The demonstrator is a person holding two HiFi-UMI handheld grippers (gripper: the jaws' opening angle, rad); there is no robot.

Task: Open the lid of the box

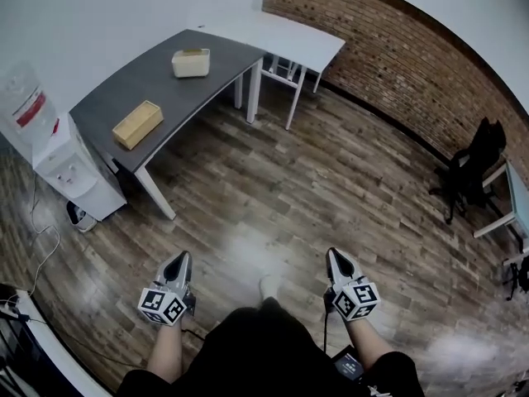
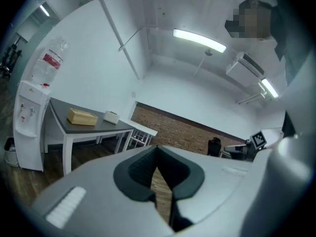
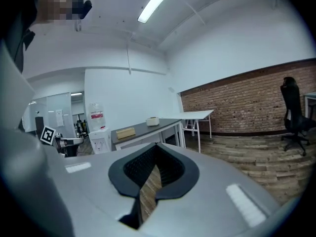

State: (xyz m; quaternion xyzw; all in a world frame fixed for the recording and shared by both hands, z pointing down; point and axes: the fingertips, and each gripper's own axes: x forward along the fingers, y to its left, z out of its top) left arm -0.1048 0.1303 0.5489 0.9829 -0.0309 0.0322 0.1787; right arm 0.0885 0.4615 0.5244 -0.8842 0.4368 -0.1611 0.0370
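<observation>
Because the tan box (image 1: 138, 124) lies well apart on the tabletop (image 1: 165, 89), left gripper (image 1: 178, 260) and right gripper (image 1: 335, 256) hang empty, jaws pressed together.

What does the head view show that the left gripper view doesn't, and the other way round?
Only the head view: the left gripper and right gripper seen whole from above, both shut and empty, and a cable lying on the floor.
Only the left gripper view: the ceiling light and a wall air conditioner.
Both: the grey table with a wooden box and a white box on it, the water dispenser, the brick wall and a black chair.
</observation>
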